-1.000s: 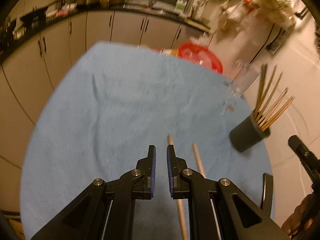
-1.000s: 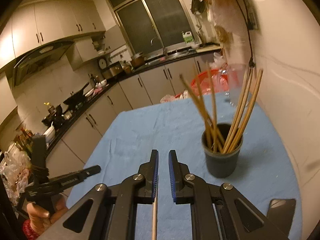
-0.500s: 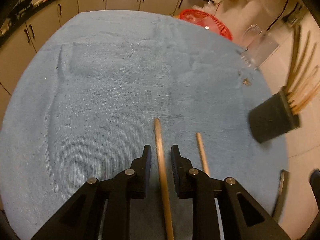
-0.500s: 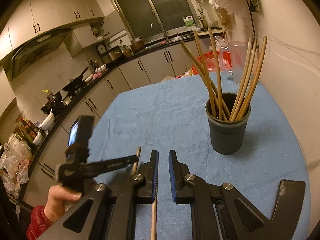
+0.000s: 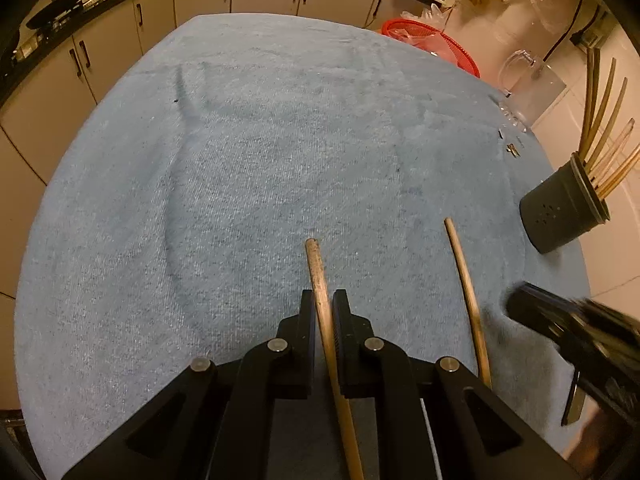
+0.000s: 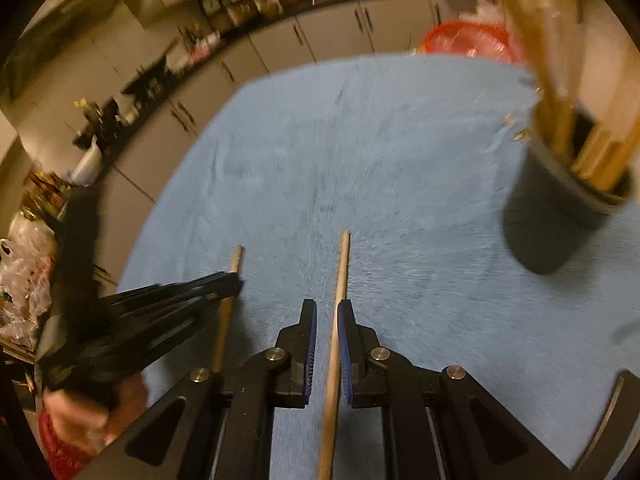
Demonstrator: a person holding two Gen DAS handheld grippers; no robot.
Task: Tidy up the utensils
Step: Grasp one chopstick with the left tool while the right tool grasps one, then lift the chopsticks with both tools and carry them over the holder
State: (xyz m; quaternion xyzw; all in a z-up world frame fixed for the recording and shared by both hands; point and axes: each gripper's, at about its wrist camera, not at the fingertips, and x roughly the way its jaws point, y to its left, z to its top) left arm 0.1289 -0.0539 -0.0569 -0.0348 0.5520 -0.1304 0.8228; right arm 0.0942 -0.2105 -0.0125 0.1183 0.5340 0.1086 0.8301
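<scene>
Both tongs are straddling chopsticks near the dark holder [image 5: 560, 216]: left tongs [image 5: 323, 308] around the thicker chopstick [image 5: 316, 272], right tongs [image 6: 327, 316] around the thinner chopstick [image 6: 341, 272]; neither pair is visibly clamping. A stick may be rolling away on the bench [image 5: 240, 160] cloth.

Our left gripper [image 5: 323, 308] is straddling one chopstick [image 5: 316, 268] on the blue cloth [image 5: 240, 180], its jaws close beside it. A second chopstick [image 5: 464, 272] is lying just right; the dark holder [image 5: 560, 216] is standing further right.
</scene>
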